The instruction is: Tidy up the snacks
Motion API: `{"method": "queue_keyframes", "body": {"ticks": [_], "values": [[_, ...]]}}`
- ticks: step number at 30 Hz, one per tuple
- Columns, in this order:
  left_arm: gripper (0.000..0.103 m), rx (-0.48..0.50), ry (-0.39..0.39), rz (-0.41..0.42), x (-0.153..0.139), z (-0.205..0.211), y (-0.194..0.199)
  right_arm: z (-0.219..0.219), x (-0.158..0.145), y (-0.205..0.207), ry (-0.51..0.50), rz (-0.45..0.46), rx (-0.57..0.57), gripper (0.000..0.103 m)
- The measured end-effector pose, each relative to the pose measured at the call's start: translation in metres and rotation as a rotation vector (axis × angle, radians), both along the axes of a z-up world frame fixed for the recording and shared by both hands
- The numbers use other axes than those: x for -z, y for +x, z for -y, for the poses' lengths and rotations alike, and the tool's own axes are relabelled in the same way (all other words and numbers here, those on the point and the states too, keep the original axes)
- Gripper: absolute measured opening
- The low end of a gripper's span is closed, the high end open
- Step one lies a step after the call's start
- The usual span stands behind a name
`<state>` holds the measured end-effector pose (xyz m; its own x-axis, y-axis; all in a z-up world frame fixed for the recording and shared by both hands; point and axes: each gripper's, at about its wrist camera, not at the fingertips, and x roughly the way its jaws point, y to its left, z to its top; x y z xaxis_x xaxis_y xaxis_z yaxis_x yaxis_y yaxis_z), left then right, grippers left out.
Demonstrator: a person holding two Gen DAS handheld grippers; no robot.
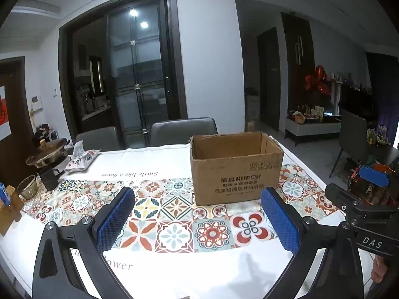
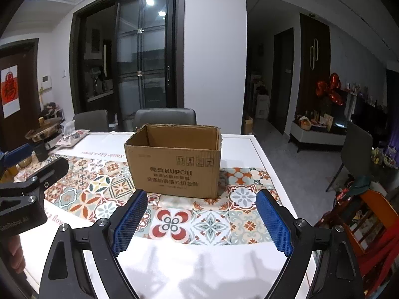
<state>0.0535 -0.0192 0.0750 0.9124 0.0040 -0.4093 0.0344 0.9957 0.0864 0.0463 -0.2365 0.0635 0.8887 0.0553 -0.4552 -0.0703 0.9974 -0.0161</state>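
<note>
An open-topped cardboard box (image 1: 237,172) (image 2: 174,169) stands on the tiled-pattern tablecloth (image 1: 174,214) (image 2: 212,224), just beyond both grippers. Only its upper inner walls show, not its floor. My left gripper (image 1: 198,191) is open wide, with nothing between its blue pads (image 1: 114,219), and points at the box's left front corner. My right gripper (image 2: 202,194) is also open and empty, facing the box's front right part. Each gripper shows at the edge of the other's view. A patterned packet (image 1: 82,159) (image 2: 72,135) lies at the far left of the table.
A hot pot (image 1: 47,152), a dark mug (image 1: 49,178) and a glass bowl (image 1: 27,186) crowd the table's left end. Two grey chairs (image 1: 183,130) stand behind the table. The table's right edge (image 2: 264,154) drops to the floor; an orange shelf (image 2: 369,214) stands beside it.
</note>
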Motion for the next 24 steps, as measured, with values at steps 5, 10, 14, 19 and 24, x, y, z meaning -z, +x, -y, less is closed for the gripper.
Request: {"method": "queue_keyframes", "body": {"ticks": [5, 10, 14, 19, 24], "values": [[0.103, -0.005, 0.016, 0.021, 0.004, 0.001, -0.007, 0.001, 0.003, -0.007, 0.010, 0.007, -0.005, 0.089], [0.103, 0.007, -0.008, 0.010, 0.007, 0.003, -0.007, 0.003, 0.006, -0.011, 0.036, 0.005, -0.011, 0.090], [0.103, -0.001, 0.001, 0.019, 0.008, 0.003, -0.010, 0.005, 0.008, -0.011, 0.041, 0.009, -0.007, 0.089], [0.103, -0.003, 0.000, 0.018, 0.010, 0.004, -0.011, 0.005, 0.010, -0.010, 0.041, 0.009, -0.005, 0.090], [0.103, -0.009, 0.002, 0.024, 0.010, 0.004, -0.012, 0.004, 0.010, -0.010, 0.039, 0.006, -0.008, 0.090]]}}
